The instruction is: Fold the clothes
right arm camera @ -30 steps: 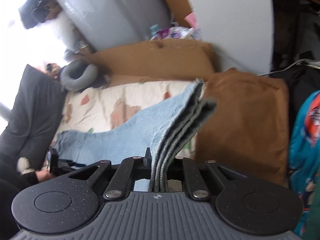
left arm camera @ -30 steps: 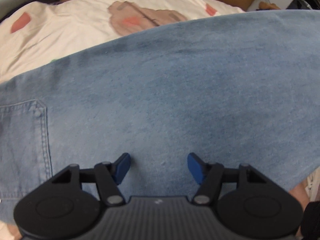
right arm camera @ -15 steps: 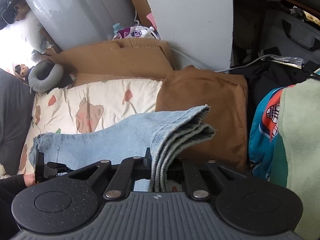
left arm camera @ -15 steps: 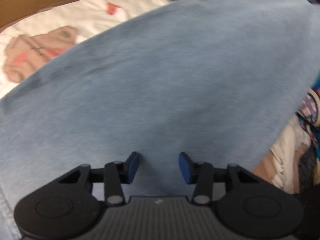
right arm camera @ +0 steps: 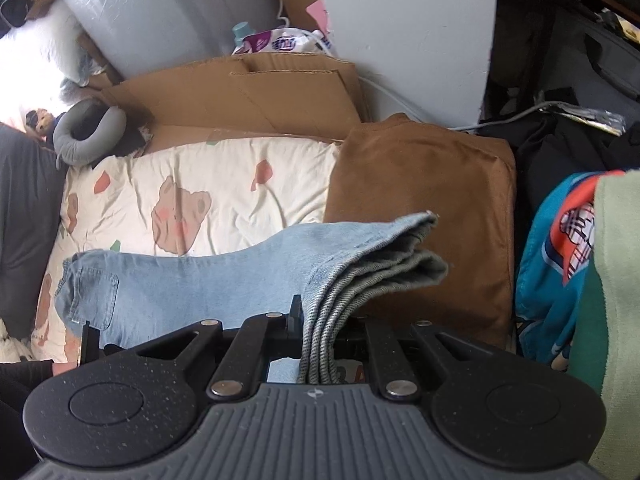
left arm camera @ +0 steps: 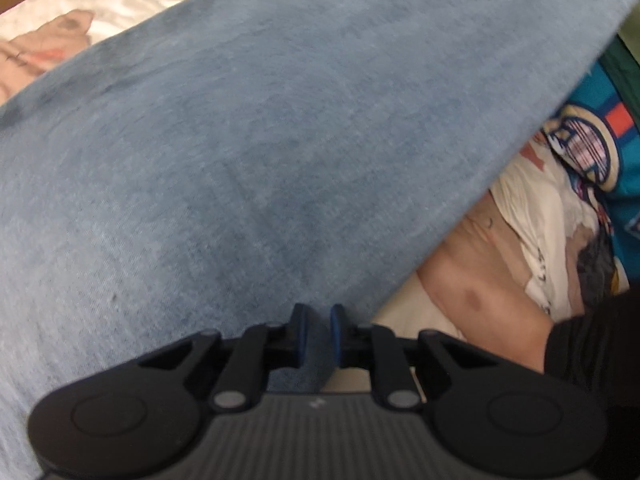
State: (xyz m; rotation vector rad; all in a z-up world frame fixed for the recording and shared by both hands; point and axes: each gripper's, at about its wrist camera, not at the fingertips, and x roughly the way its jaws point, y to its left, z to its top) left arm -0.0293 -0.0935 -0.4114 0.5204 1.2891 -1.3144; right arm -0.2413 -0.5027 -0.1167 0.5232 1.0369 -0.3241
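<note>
Right tool (right arm camera: 318,322) pinches the stacked hem layers of the jeans (right arm camera: 208,280), lifting them above the bed (right arm camera: 224,184); the waist end lies at the bed's left edge. Left tool (left arm camera: 316,330) has its blue pads nearly together, clamping the denim's (left arm camera: 260,140) near edge.

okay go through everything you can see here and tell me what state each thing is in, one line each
Jeans: lying lengthwise across the bed, hem end lifted.
Right gripper: shut on the stacked jeans hems.
Left gripper: nearly shut, pinching the jeans edge.
Bedsheet: spread out, wrinkled.
Brown garment: folded, at the bed's far corner.
Cardboard: flattened, propped behind the bed.
</note>
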